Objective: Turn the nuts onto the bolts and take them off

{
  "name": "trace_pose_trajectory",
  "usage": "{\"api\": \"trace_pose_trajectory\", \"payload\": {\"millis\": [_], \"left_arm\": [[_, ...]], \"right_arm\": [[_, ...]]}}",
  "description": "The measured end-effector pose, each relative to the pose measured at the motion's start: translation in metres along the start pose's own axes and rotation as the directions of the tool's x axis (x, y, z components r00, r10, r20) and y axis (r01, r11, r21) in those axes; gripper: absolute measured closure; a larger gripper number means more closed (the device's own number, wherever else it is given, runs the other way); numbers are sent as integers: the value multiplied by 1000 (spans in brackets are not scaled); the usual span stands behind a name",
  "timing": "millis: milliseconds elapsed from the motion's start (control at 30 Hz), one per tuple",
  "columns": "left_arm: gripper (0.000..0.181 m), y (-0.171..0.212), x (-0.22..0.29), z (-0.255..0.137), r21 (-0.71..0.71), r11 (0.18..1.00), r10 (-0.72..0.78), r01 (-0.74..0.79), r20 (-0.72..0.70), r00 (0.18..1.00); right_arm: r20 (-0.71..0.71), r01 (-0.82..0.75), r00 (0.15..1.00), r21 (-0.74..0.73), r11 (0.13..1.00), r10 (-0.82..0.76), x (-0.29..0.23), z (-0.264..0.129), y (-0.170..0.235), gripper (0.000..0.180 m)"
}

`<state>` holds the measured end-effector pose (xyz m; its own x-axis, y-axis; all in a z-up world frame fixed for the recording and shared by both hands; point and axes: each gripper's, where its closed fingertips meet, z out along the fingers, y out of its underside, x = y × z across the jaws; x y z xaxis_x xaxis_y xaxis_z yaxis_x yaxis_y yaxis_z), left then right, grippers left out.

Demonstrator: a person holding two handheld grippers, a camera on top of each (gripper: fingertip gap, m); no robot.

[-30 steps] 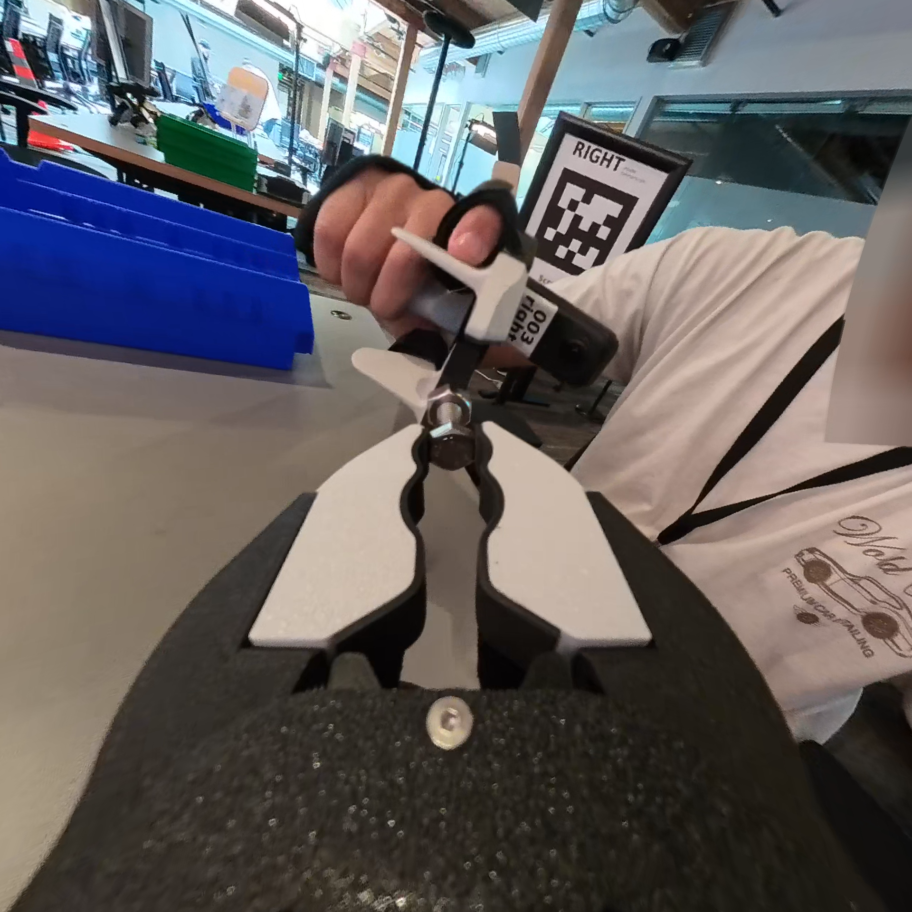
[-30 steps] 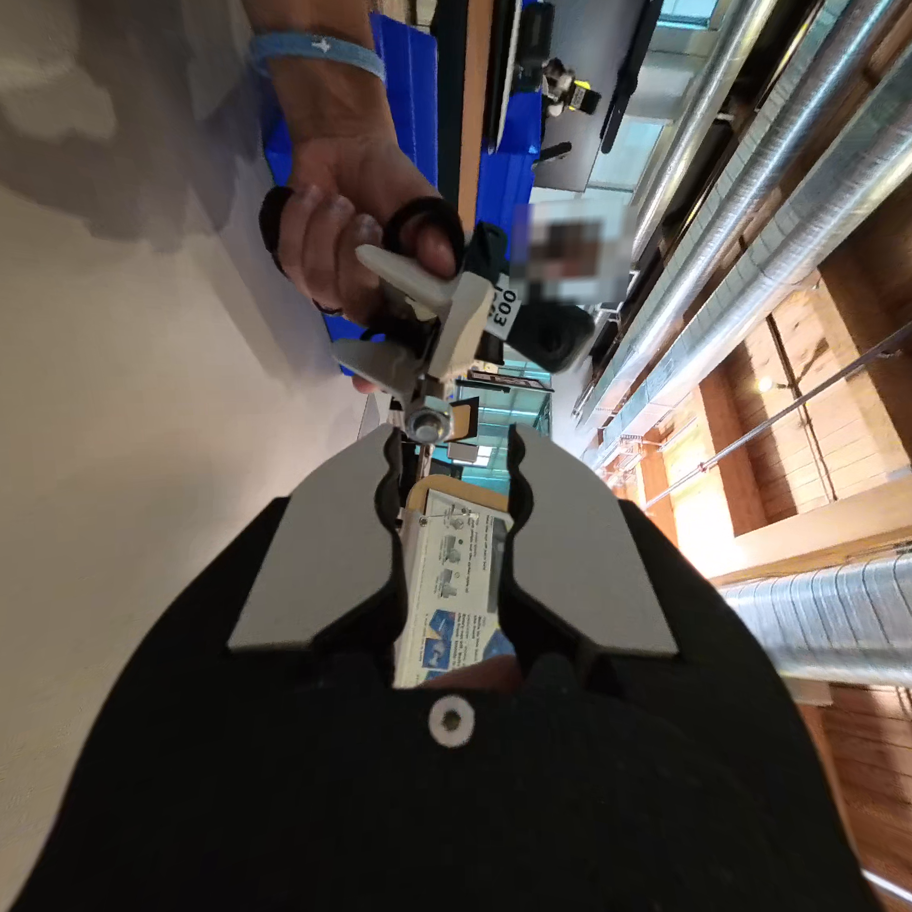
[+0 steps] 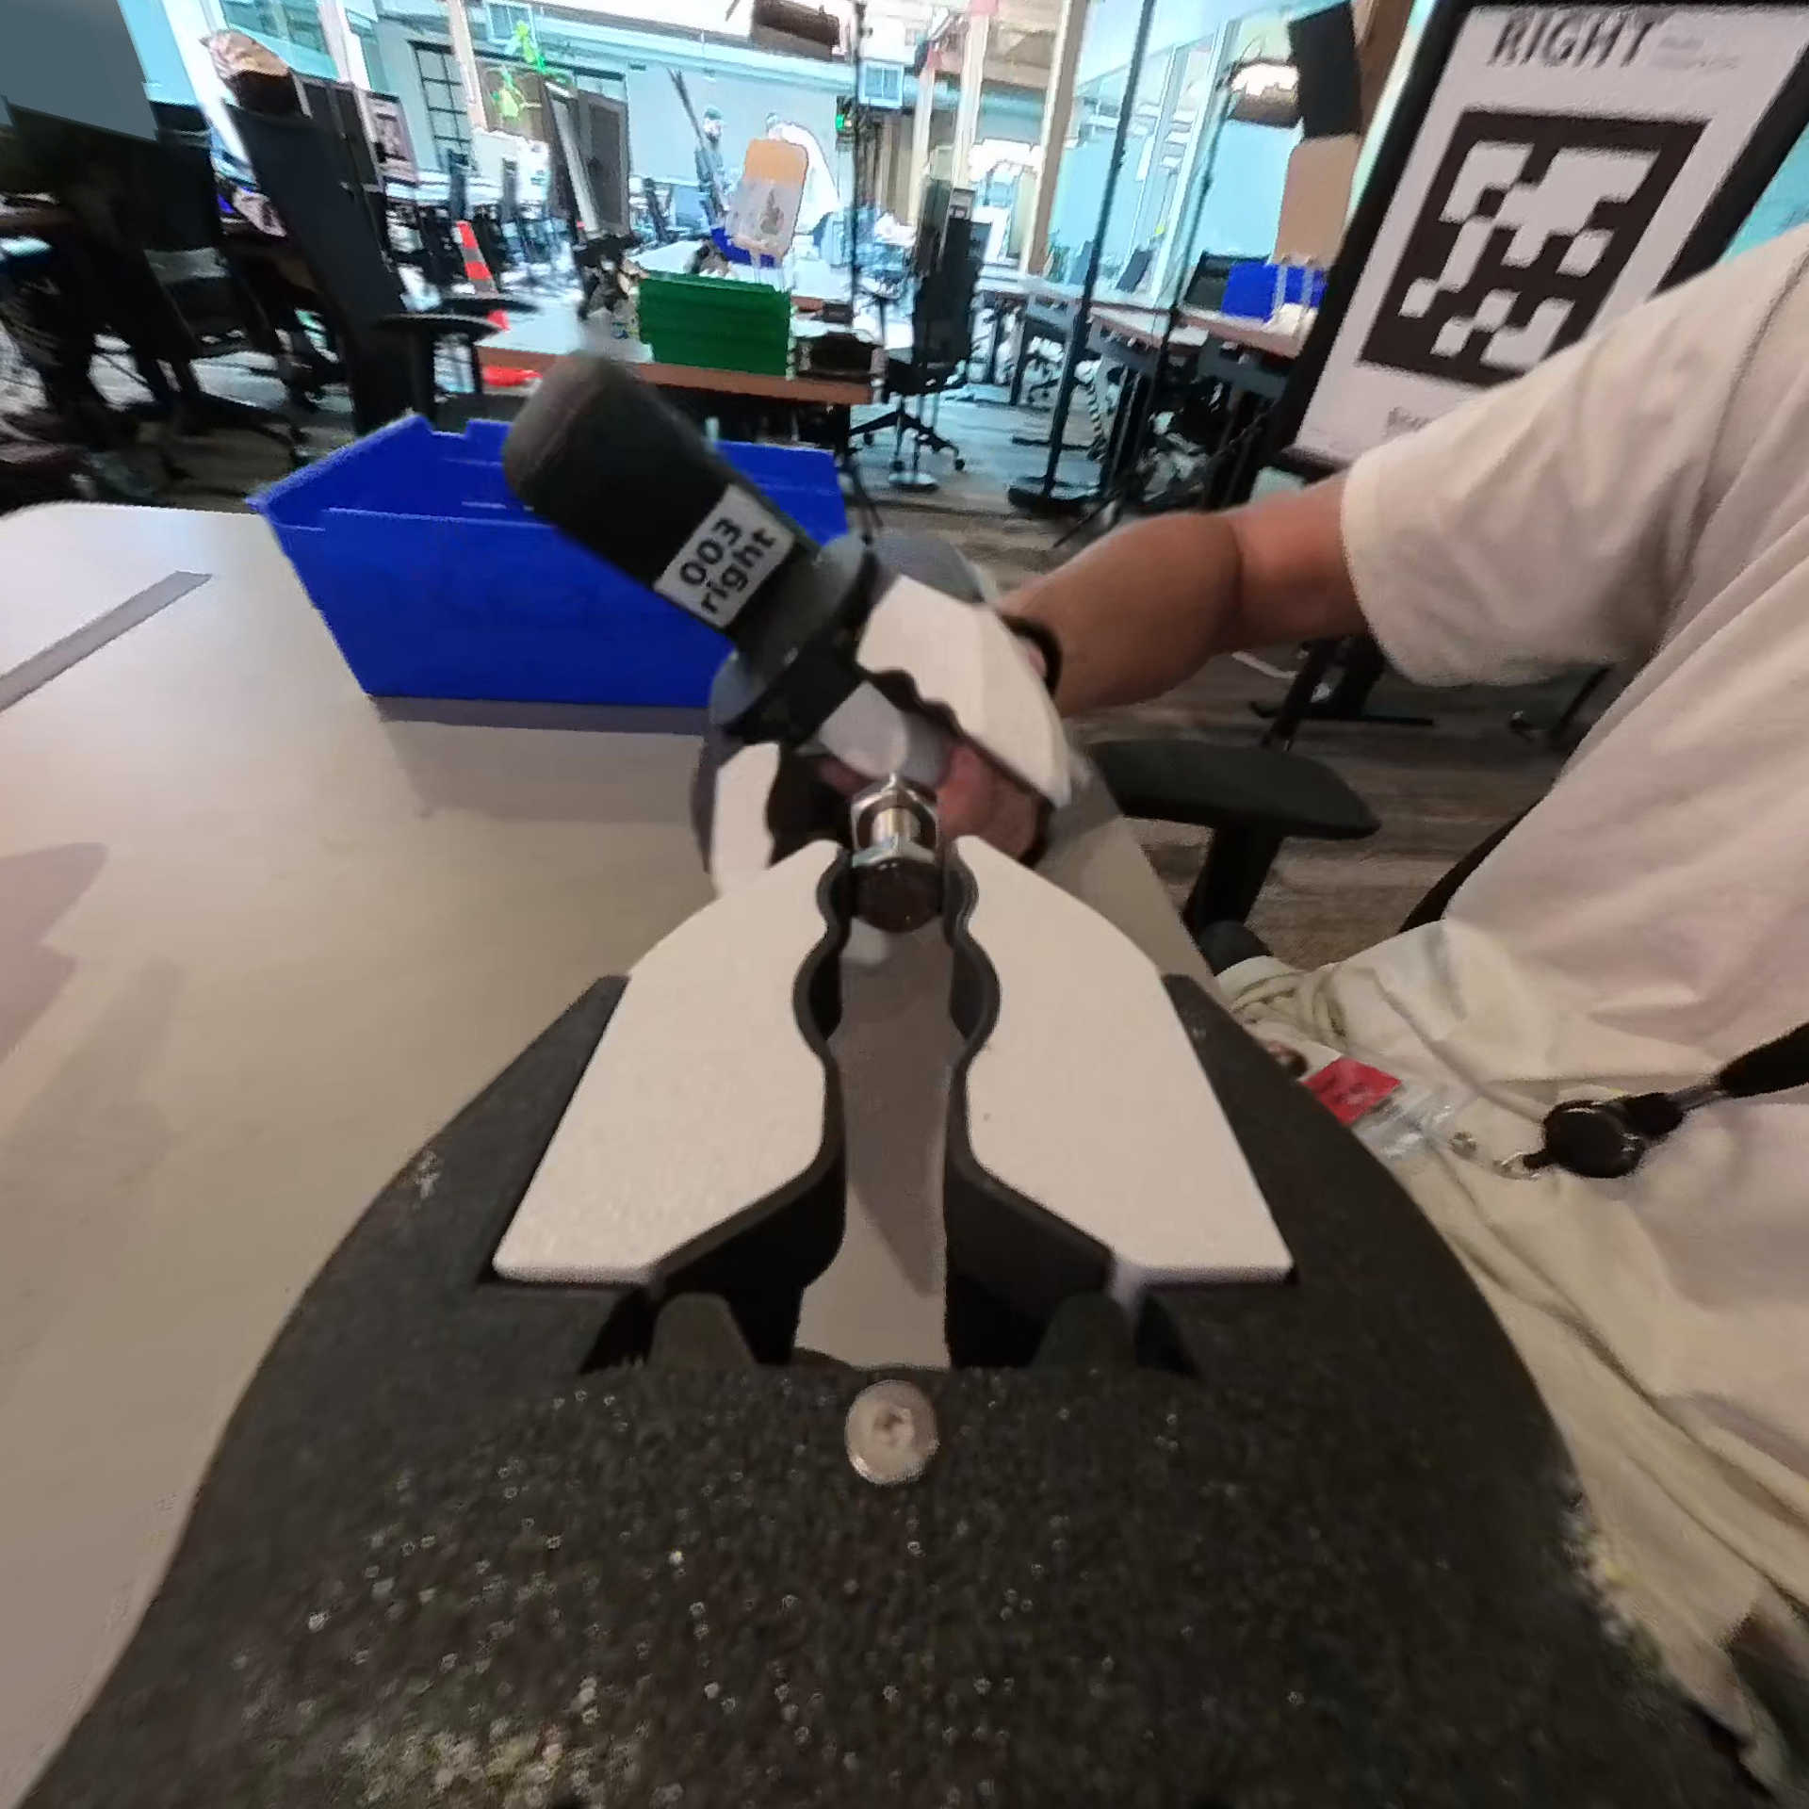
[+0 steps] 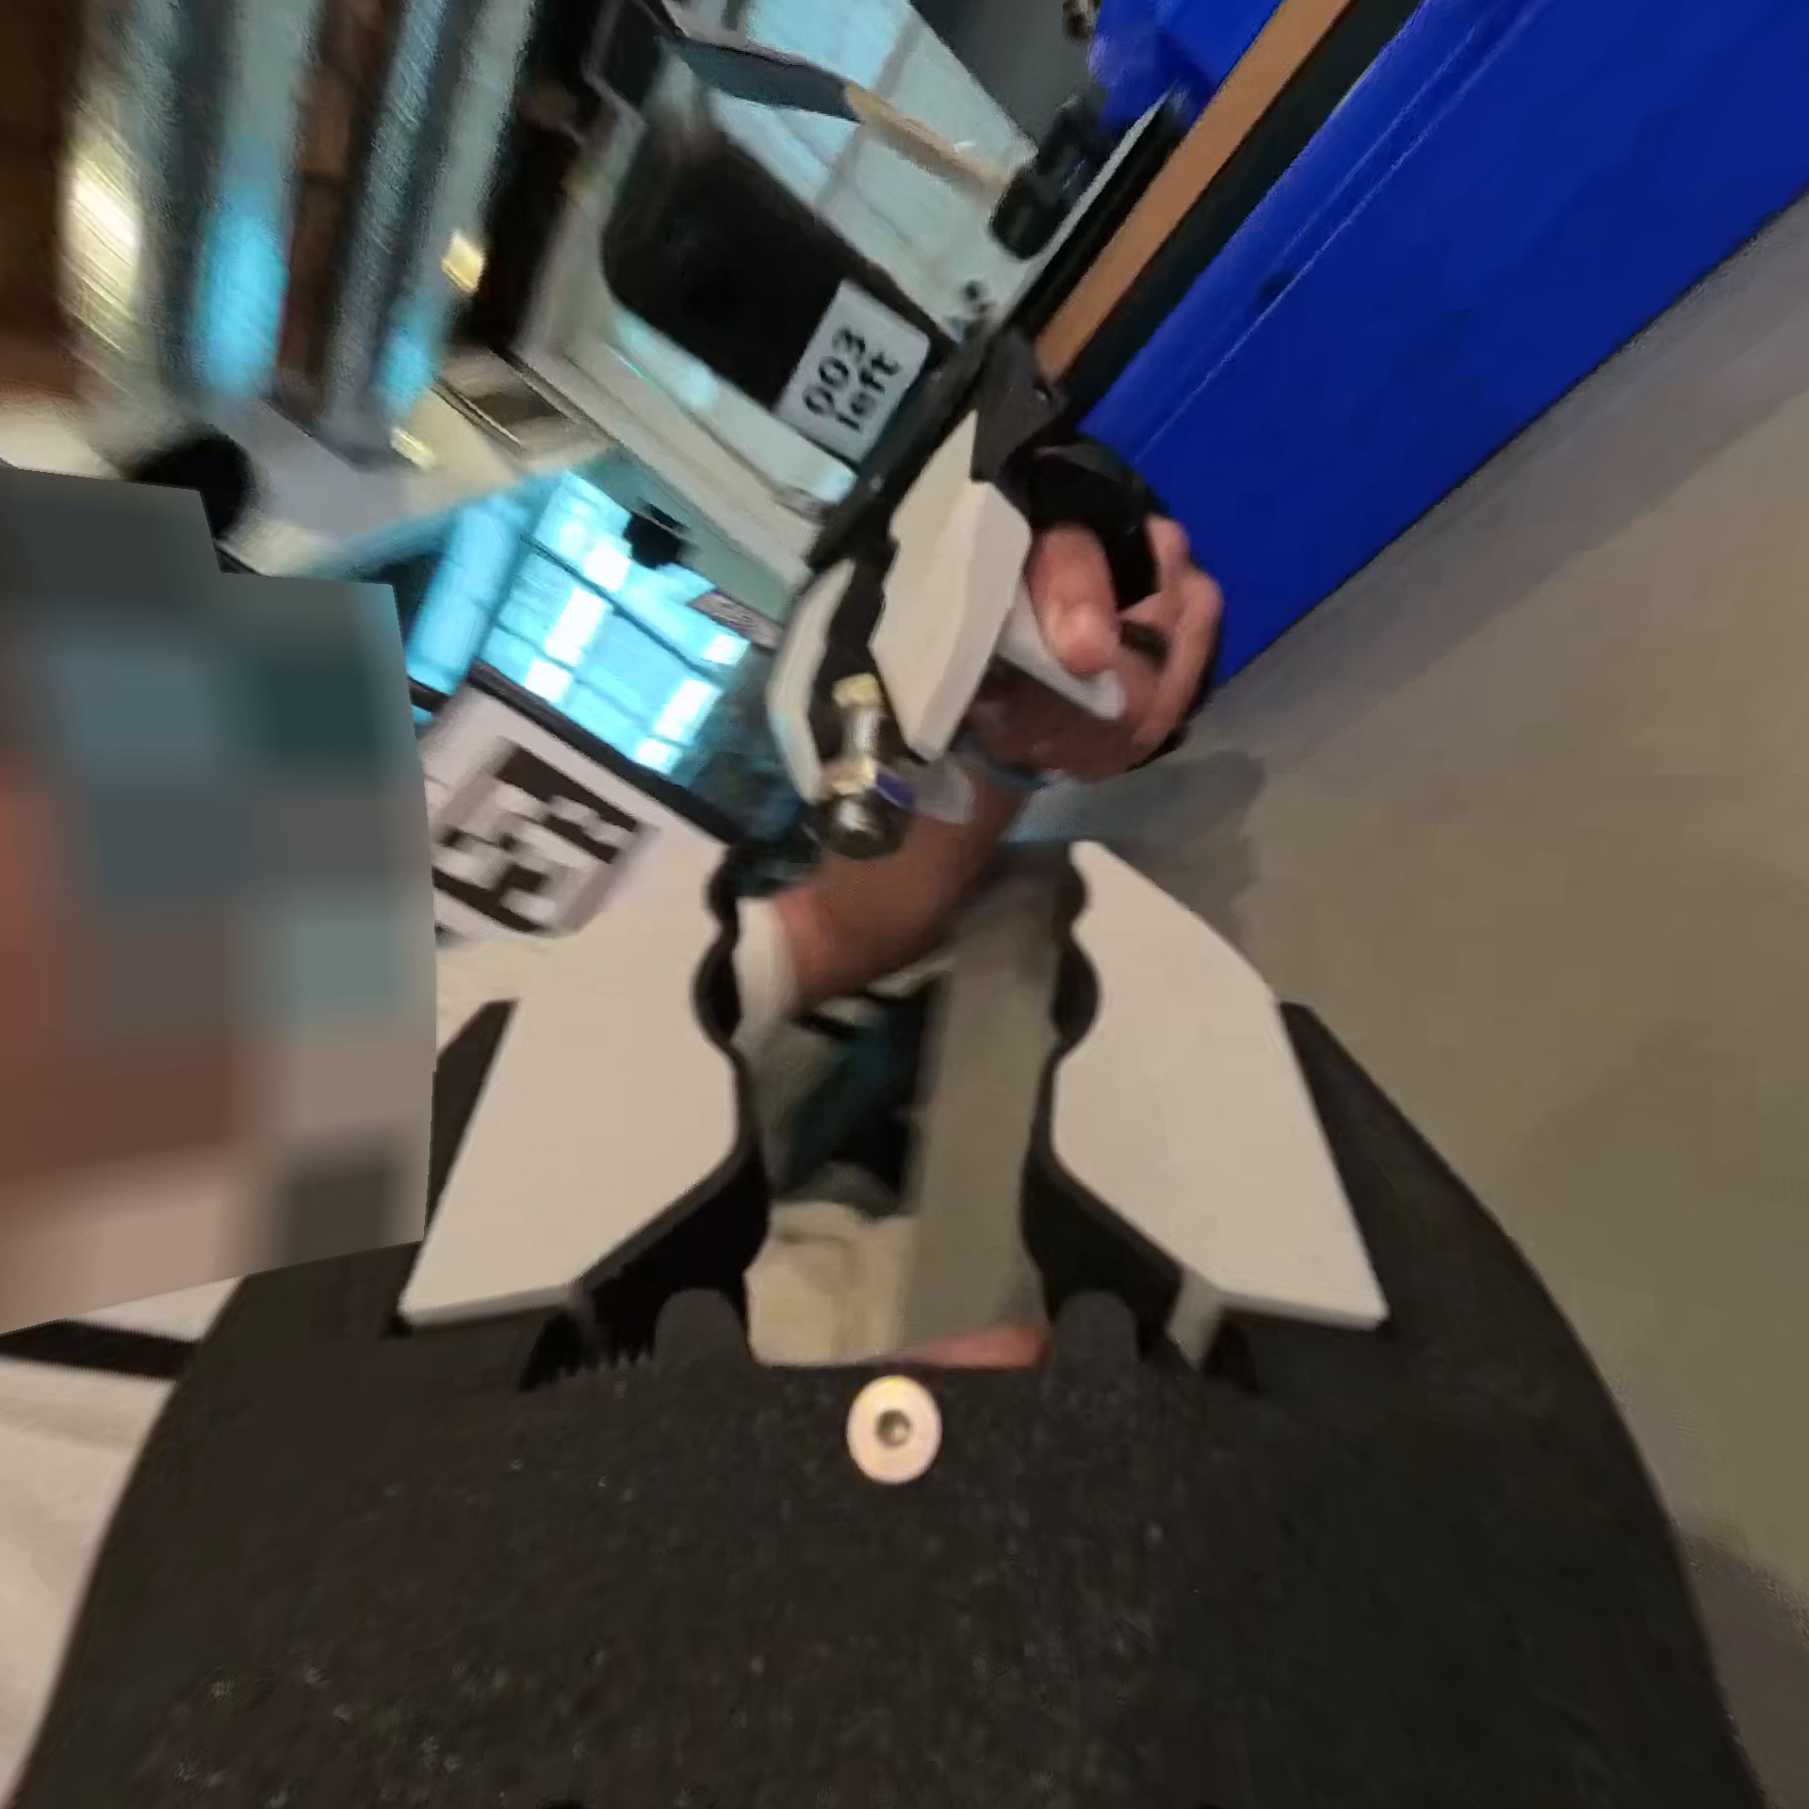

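Bolt (image 3: 889, 896) is sitting head-first in the left gripper (image 3: 896, 915), jaws pinching the head, held in the air above the table (image 3: 245, 881); nut (image 3: 893, 820) is sitting partway along the shank; right gripper (image 4: 896, 915) is standing spread and empty, just short of the nut; blue bin (image 3: 470, 587) is behind. Judgement: the right jaws should be closing square on the nut flats, axis in line with the shank, before turning.

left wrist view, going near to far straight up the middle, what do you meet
left gripper fingers → bolt head clamped at their tips → nut → right gripper → blue bin → green stack
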<state>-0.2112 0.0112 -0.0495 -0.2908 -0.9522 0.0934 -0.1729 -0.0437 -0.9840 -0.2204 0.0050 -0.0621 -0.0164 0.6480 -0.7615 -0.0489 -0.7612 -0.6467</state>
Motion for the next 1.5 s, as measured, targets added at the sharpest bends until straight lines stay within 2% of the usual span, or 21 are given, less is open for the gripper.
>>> {"api": "trace_pose_trajectory", "payload": {"millis": [33, 67, 100, 133, 200, 267, 300, 367, 500, 633, 733, 800, 833, 900, 1000, 1033, 1067, 1133, 1233, 1400, 1500], "left_arm": [[164, -1, 1, -2, 12, 1000, -24, 25, -22, 999], [164, -3, 2, -4, 27, 999, -44, 45, -38, 998], [164, -6, 2, -6, 45, 997, -63, 65, -53, 997], [164, -7, 3, -7, 57, 994, -87, 91, -79, 993], [164, -9, 3, -9, 77, 989, -117, 125, -104, 988], [164, -8, 4, -10, 77, 984, -150, 161, -138, 979], [164, -7, 5, -11, 72, 980, -171, 184, -157, 973], [164, -4, 6, -10, 55, 976, -198, 211, -183, 963], [164, -1, 13, -5, 39, 972, -217, 232, -230, 949], [164, -3, 16, -5, 55, 965, -235, 258, -265, 935], [164, -2, 15, -5, 48, 965, -238, 259, -261, 935], [164, -5, 15, -6, 65, 967, -224, 247, -252, 942], [164, -6, 14, -7, 70, 970, -209, 232, -241, 948], [164, -9, 15, -7, 82, 978, -169, 190, -214, 962], [164, -12, 16, -6, 90, 987, -115, 132, -180, 977], [164, -15, 14, -6, 111, 987, -100, 118, -152, 983], [164, -18, 12, -7, 134, 984, -99, 118, -140, 985], [164, -22, 13, -10, 155, 976, -124, 151, -174, 977], [164, -25, 10, -14, 183, 965, -154, 189, -192, 969], [164, -20, 12, -11, 163, 957, -197, 240, -243, 950], [164, -15, 14, -8, 138, 957, -213, 256, -265, 940]], "right_arm": [[-95, 167, 981, -39, 985, -170, 10, -1, 6, 120], [-191, 341, 914, -118, 933, -358, 23, -5, 12, 108], [-276, 496, 793, -222, 839, -542, 35, -10, 16, 107], [-337, 619, 625, -335, 710, -704, 45, -16, 14, 107], [-361, 760, 172, -543, 356, -917, 46, -28, -1, 114], [-264, 710, -343, -701, -65, -901, 26, -34, -21, 126], [-176, 631, -526, -737, -243, -832, 12, -31, -25, 132], [-40, 475, -733, -745, -468, -680, -10, -21, -26, 142], [145, 334, -793, -708, -622, -592, -14, -9, -16, 136], [234, 254, -803, -697, -671, -548, -4, -5, -12, 137], [211, 283, -799, -694, -662, -563, -6, -1, -11, 164], [125, 397, -731, -721, -567, -671, -6, -1, -14, 165], [65, 482, -659, -729, -487, -749, -6, -2, -15, 166], [-64, 638, -491, -706, -309, -869, -6, -4, -17, 169], [-252, 816, -148, -577, 26, -956, -12, -8, -20, 180], [-268, 839, -57, -535, 99, -962, -12, -9, -19, 180], [-277, 834, -51, -540, 112, -959, -8, -12, -20, 180], [-264, 789, -184, -614, 18, -947, 3, -17, -19, 175], [-196, 695, -439, -693, -193, -877, 3, -15, -16, 159], [-122, 475, -798, -730, -491, -591, -25, -8, -25, 141], [-38, 368, -861, -734, -571, -507, -31, -5, -27, 140]]}}
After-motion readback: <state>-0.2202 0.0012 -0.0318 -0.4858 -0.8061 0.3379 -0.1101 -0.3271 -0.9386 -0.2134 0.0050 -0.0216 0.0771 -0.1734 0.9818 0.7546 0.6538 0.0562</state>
